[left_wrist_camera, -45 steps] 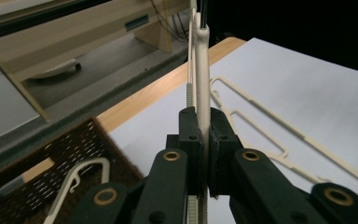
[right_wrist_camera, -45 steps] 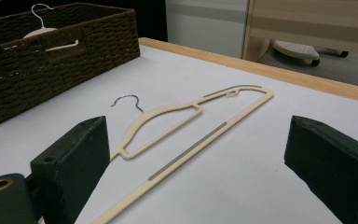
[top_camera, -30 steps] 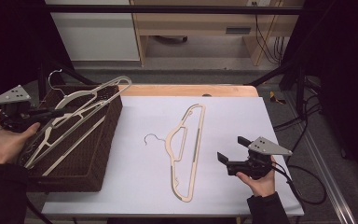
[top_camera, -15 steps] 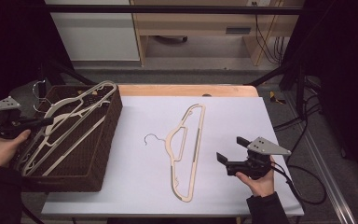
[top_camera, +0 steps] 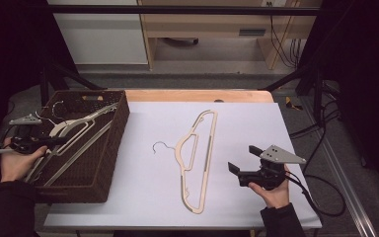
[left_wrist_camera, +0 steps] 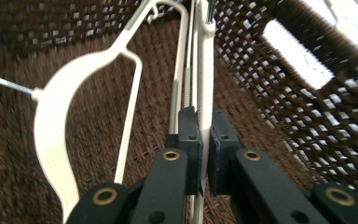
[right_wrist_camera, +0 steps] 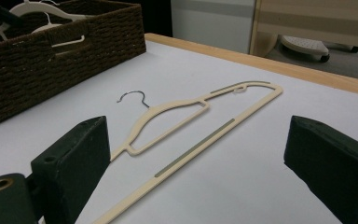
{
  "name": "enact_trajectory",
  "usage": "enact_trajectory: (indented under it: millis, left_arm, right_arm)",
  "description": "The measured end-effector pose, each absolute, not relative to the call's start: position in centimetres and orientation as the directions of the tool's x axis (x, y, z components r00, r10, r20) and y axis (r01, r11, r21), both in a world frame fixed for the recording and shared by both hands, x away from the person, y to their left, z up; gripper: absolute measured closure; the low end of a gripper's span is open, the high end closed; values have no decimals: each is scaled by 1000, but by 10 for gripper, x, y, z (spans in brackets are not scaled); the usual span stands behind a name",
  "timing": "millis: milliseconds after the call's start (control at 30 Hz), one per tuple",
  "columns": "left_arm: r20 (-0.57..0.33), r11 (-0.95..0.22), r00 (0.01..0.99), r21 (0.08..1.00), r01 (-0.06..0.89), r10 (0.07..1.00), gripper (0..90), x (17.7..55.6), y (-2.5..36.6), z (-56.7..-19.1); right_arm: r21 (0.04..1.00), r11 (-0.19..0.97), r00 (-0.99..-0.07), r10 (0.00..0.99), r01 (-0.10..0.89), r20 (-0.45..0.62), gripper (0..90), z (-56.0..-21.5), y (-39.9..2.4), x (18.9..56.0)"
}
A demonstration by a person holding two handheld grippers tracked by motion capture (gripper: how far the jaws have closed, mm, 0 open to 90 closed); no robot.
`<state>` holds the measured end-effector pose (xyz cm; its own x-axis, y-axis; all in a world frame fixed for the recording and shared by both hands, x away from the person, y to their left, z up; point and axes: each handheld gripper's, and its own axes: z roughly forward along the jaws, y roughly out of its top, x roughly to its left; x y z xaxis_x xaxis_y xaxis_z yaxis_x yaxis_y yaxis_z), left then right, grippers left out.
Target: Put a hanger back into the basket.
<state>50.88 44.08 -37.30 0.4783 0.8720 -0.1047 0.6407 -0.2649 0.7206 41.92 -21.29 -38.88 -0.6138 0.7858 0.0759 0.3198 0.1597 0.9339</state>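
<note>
I see a big white table (top_camera: 143, 197) with a brown basket (top_camera: 109, 148) on its left side. The basket sits right at the table's left edge.

One hanger (top_camera: 197, 158) lies flat in the middle of the table. Its metal hook points left, toward the basket. It touches nothing else.

More hangers lie in the basket. My left gripper (top_camera: 29, 143) is down at the basket and has one white hanger (left_wrist_camera: 204, 84) pinched tight by its thin bar. In the left gripper view, the two black jaws press on the bar from both sides. Another white hanger (left_wrist_camera: 60, 116) lies just beside it on the basket floor.

My right gripper (top_camera: 242, 168) is near the right edge of the table, close to the flat hanger but not touching it. Its jaws stand wide apart and hold nothing. In the right gripper view, the flat hanger (right_wrist_camera: 191, 126) lies between the two jaws, farther off.
</note>
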Motion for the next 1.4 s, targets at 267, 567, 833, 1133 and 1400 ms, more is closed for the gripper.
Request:
enact_trajectory:
  millis: [267,567,833,1133,1400]
  left_arm:
    - [-38,-224,345,695,684,938,777,513,442,-380]
    - [-59,-125,201,605,787,978,557,513,459,-391]
    - [-62,-104,185,634,766,981,435,508,457,-387]
    - [-67,-119,291,810,574,954,310,479,428,-352]
    - [-51,-139,484,927,349,873,146,451,366,-325]
  right_arm:
    - [932,171,-624,778,320,71,73,-391,-211,420]
    - [928,179,-633,771,328,75,74,-394,-207,422]
    - [928,178,-634,770,328,77,74,-395,-206,421]
    - [932,166,-635,768,322,82,75,-393,-206,420]
    - [934,149,-631,769,325,97,84,-390,-200,418]
